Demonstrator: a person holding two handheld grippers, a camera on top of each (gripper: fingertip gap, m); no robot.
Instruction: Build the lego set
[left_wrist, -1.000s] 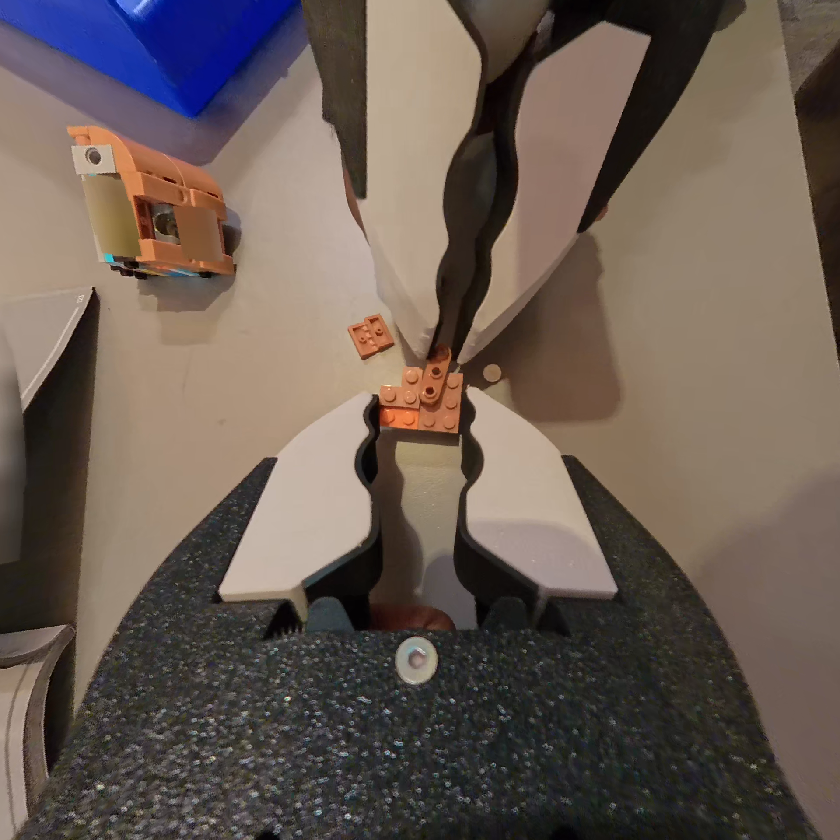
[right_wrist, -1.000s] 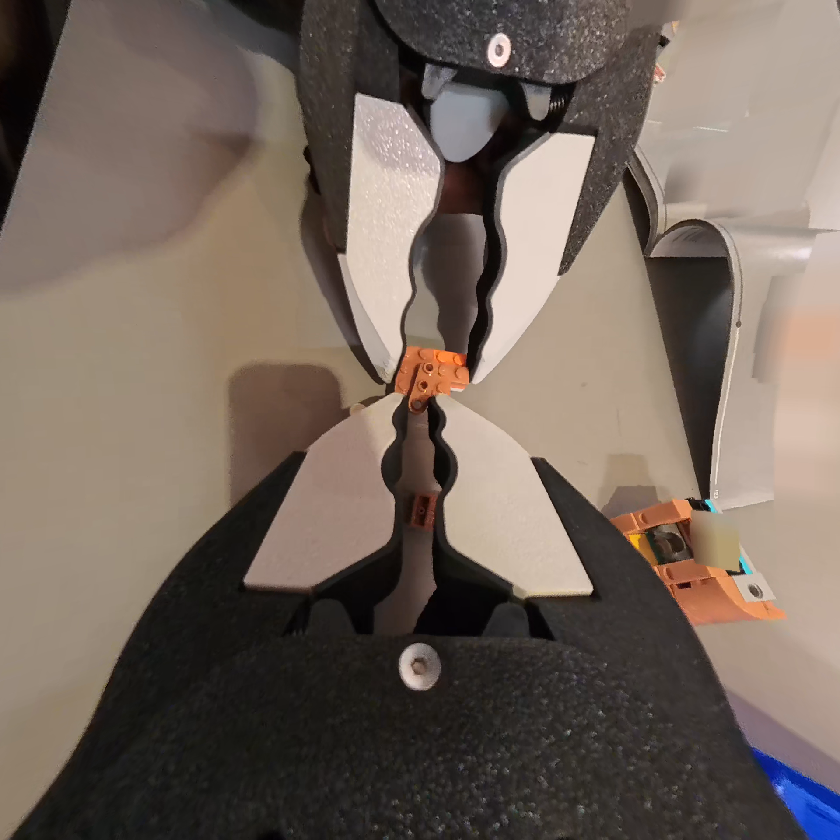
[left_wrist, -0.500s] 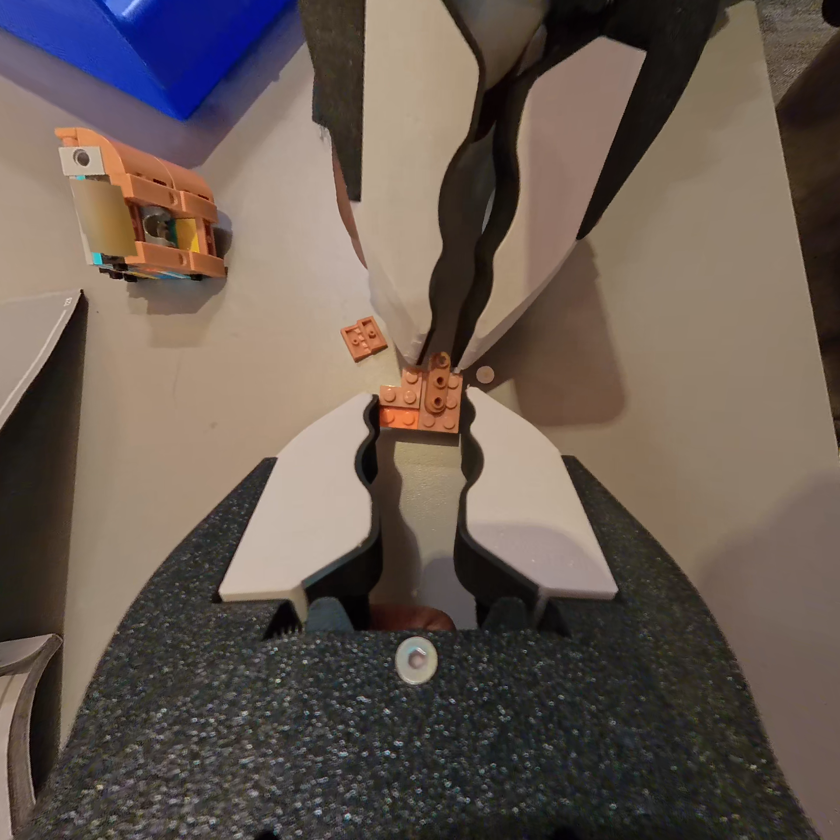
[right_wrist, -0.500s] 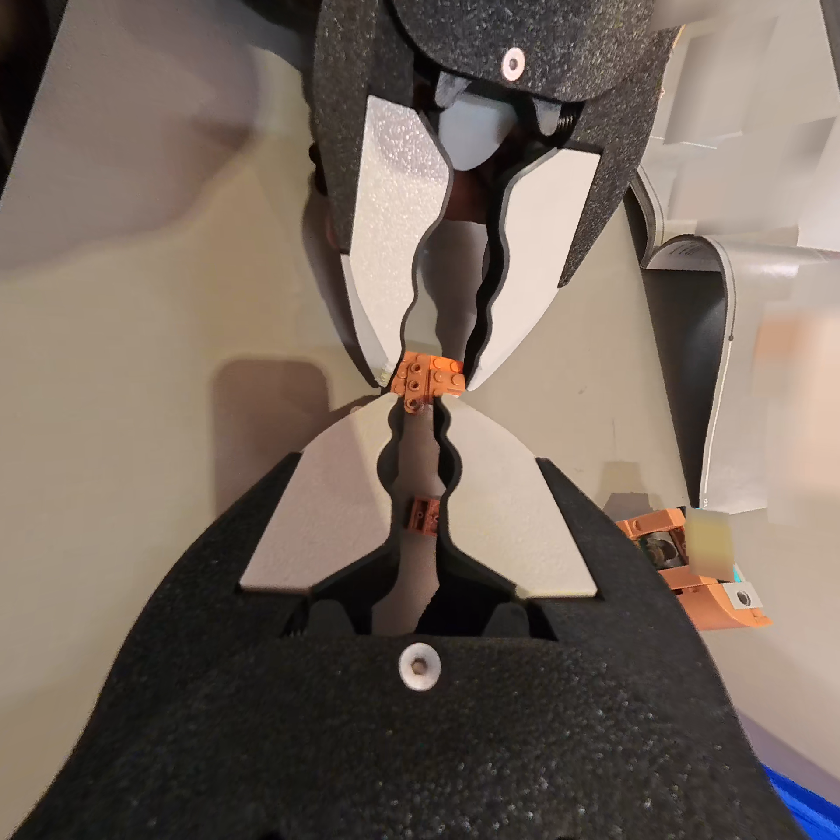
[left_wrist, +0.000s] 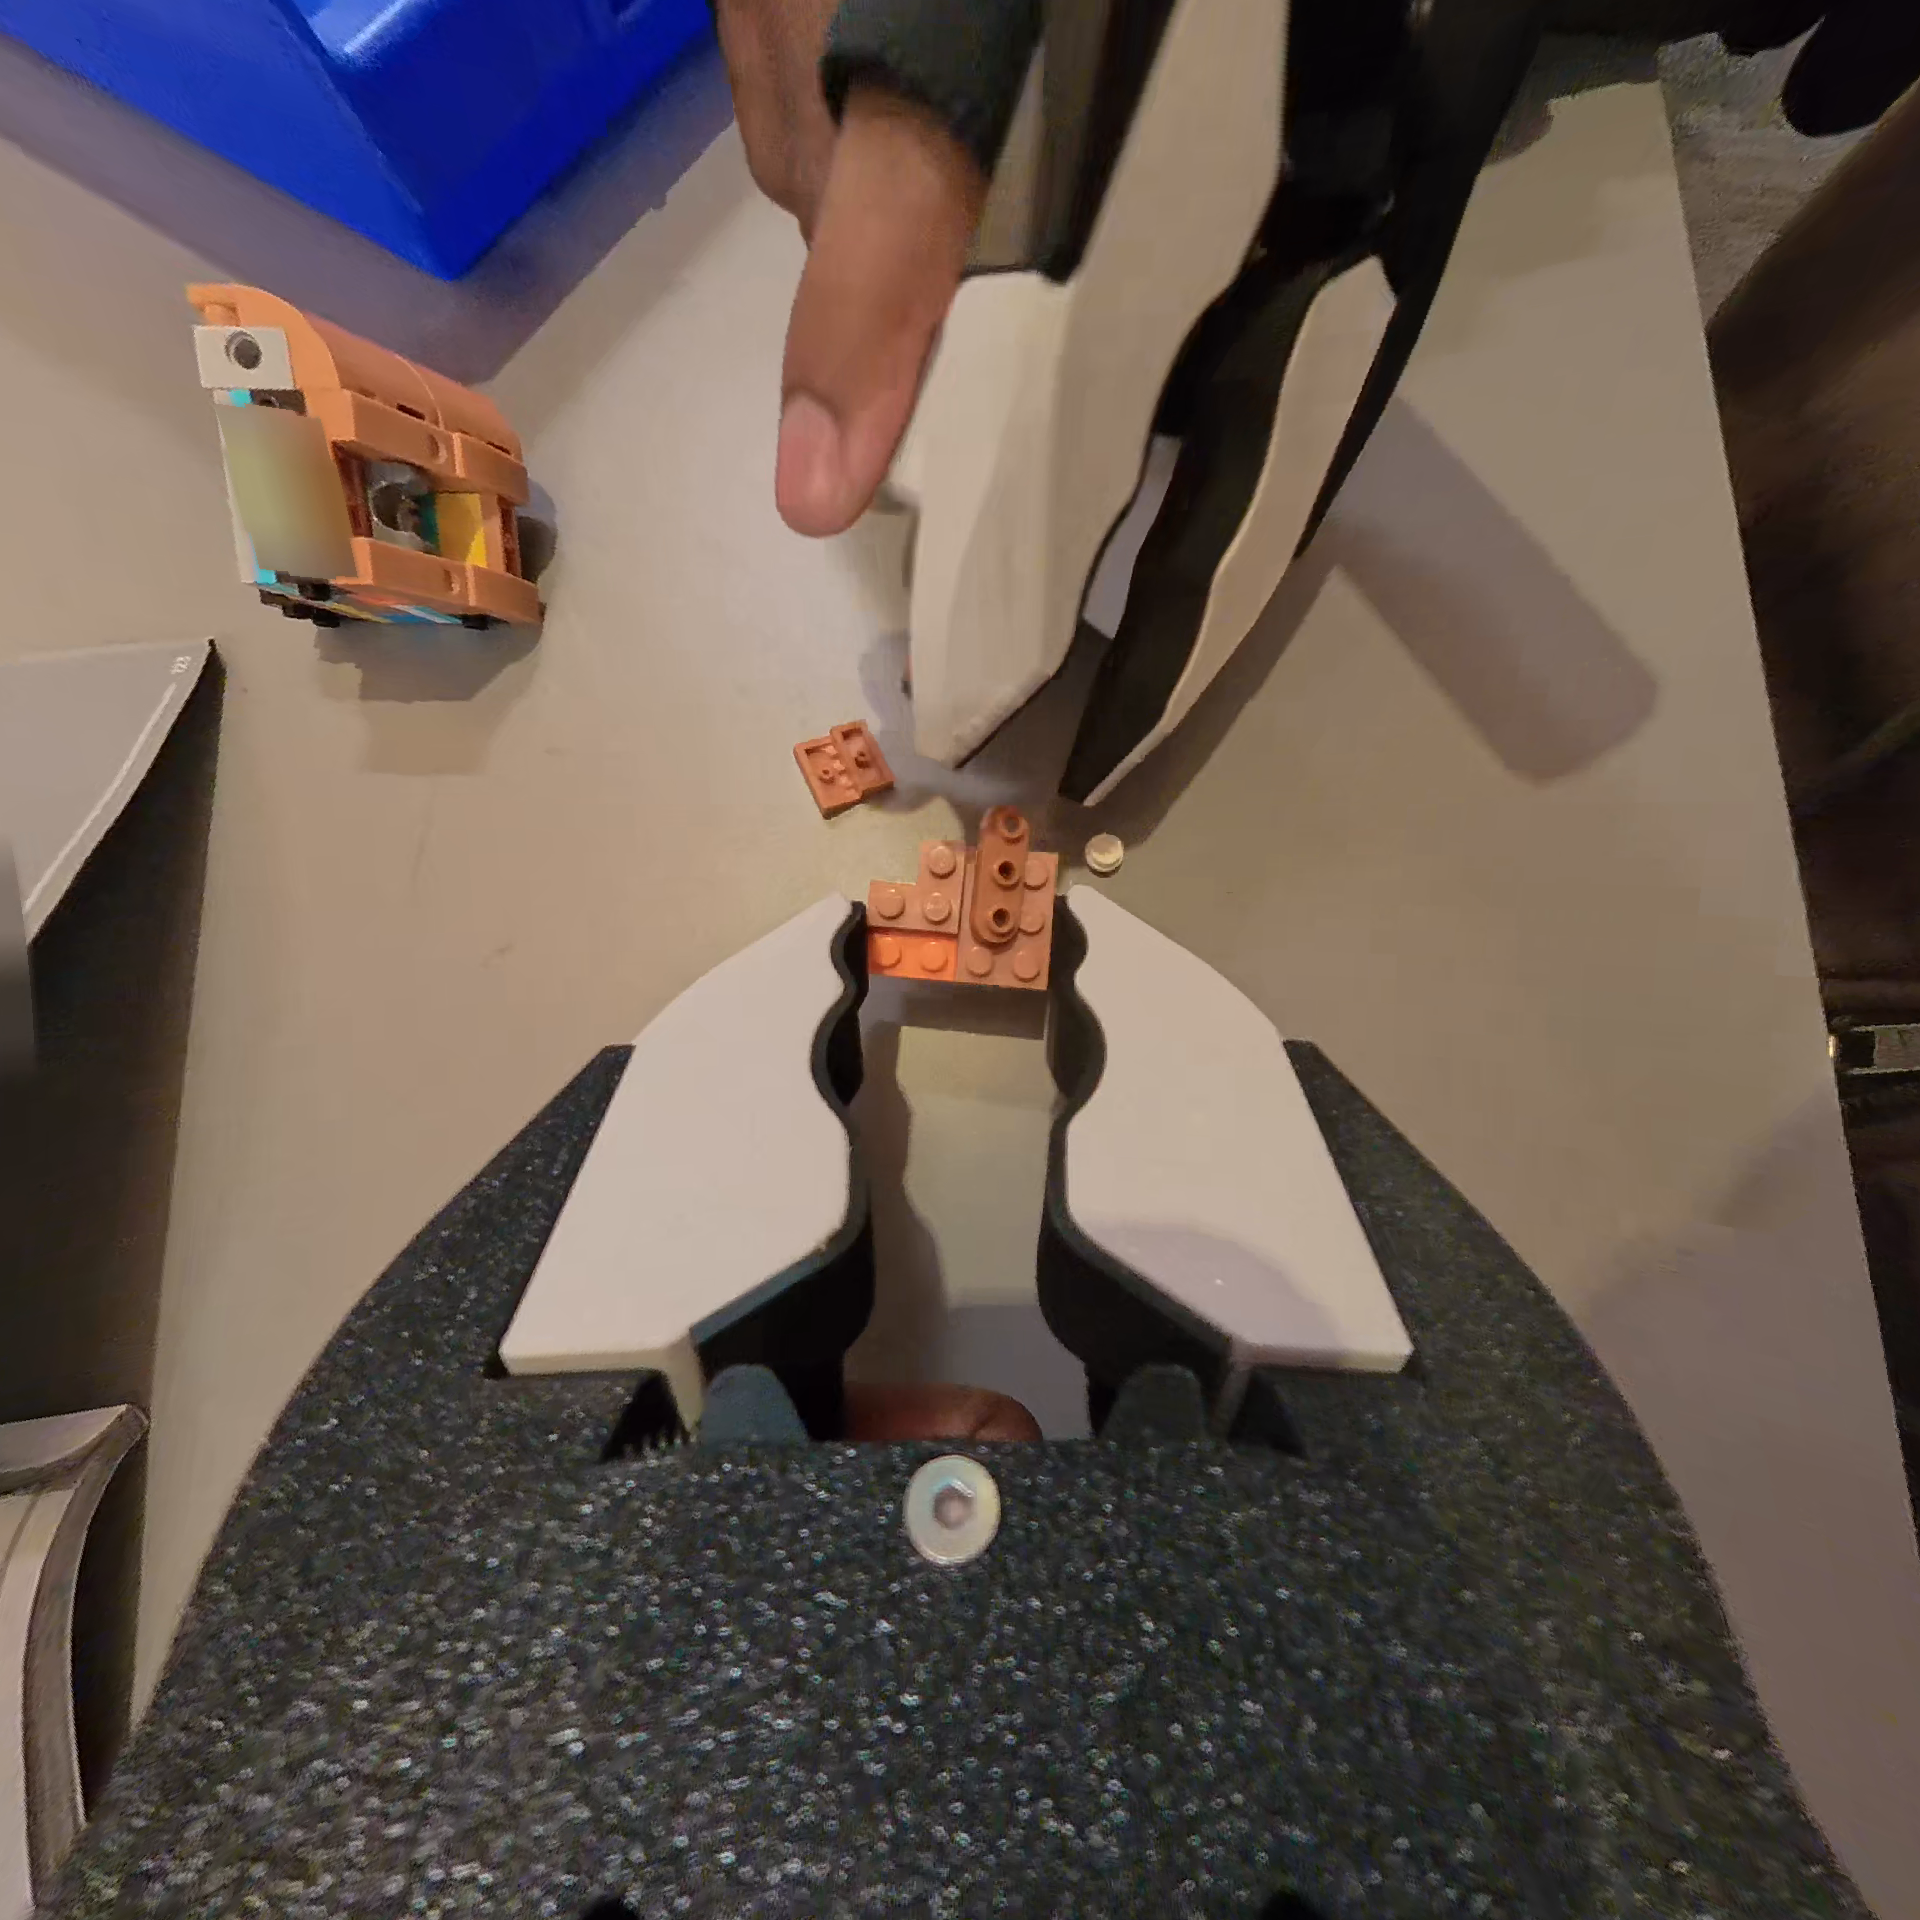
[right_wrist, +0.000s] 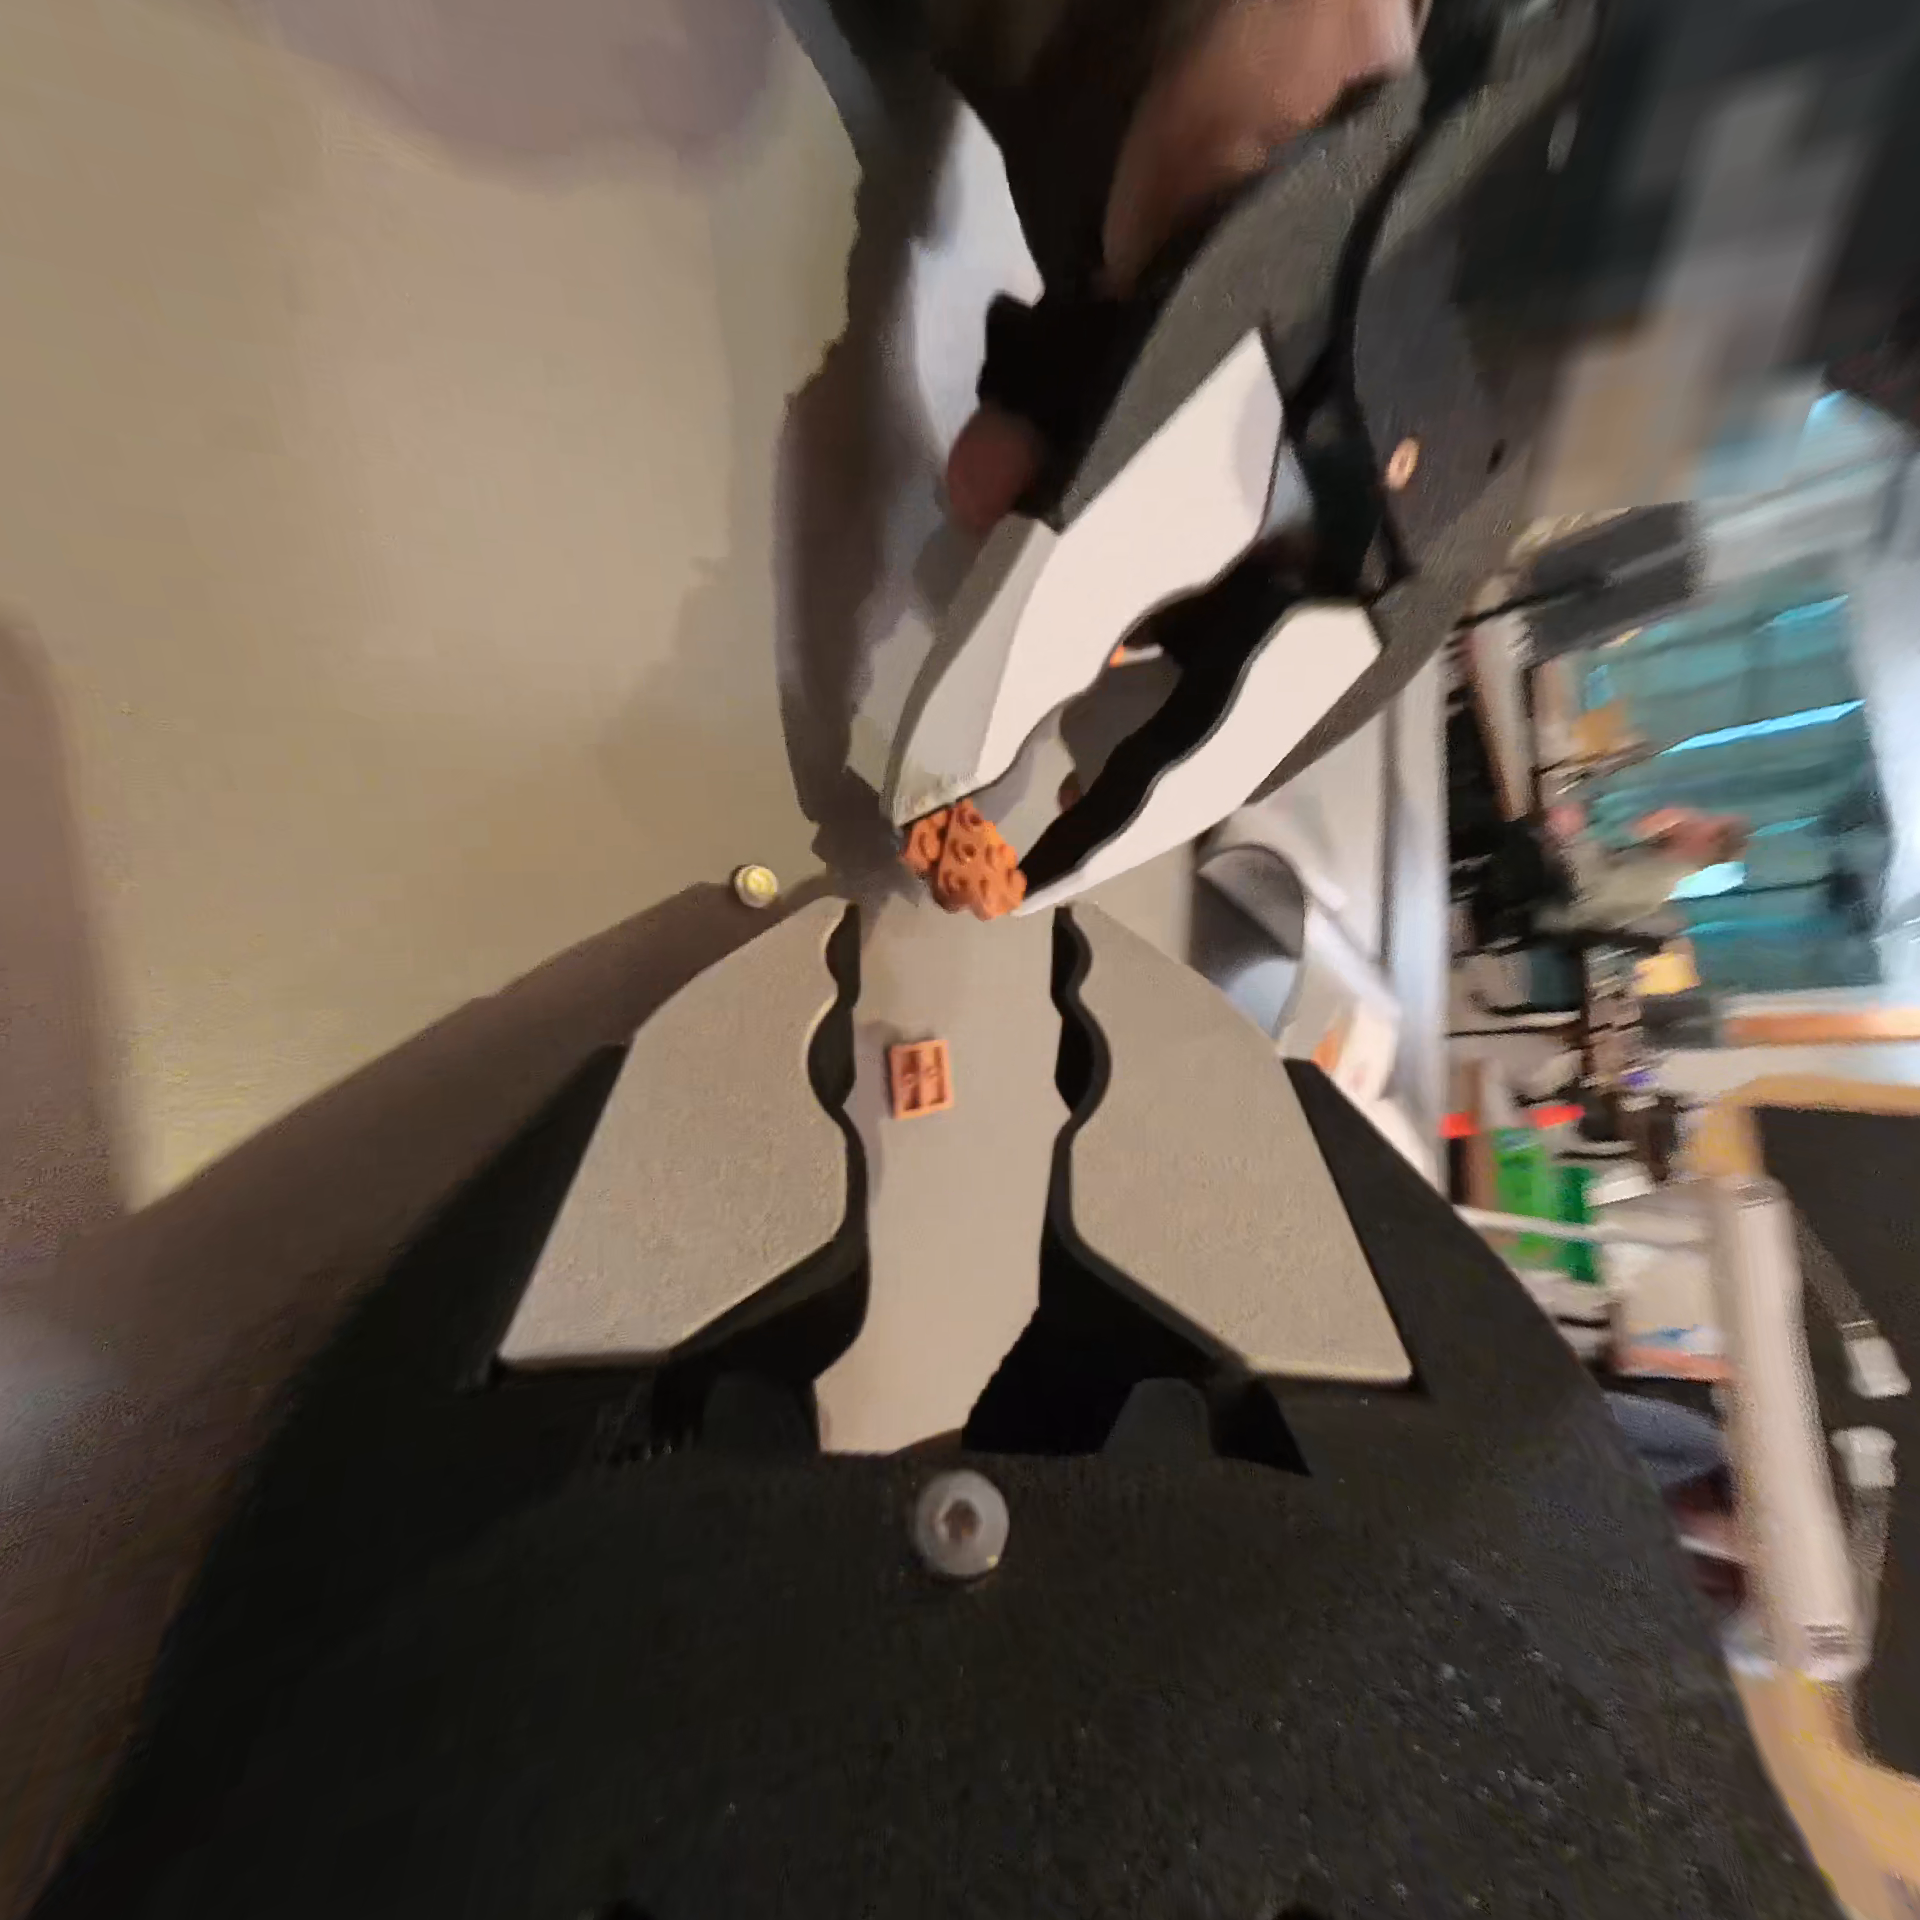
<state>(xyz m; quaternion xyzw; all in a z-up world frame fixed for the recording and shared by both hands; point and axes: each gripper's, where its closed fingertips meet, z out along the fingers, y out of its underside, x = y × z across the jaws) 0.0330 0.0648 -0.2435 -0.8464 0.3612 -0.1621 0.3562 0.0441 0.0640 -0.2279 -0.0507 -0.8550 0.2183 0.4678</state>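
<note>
The left gripper (left_wrist: 961, 935) pinches the brown brick cluster (left_wrist: 966, 920) near the worktop (left_wrist: 520, 1039) middle; the right gripper (right_wrist: 956, 935) is open and holds nothing. The grip catches only the cluster's near edge, so it may twist loose. Only the left view shows the half-built model (left_wrist: 364, 468) toward the far-left corner; the right view is blurred.

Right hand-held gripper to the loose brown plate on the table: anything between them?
Nothing visible. In the right wrist view the loose brown plate lies flat on bare table, showing in the gap of the open right hand-held gripper. The left hand-held gripper with its brick assembly sits beyond the fingertips.
</note>
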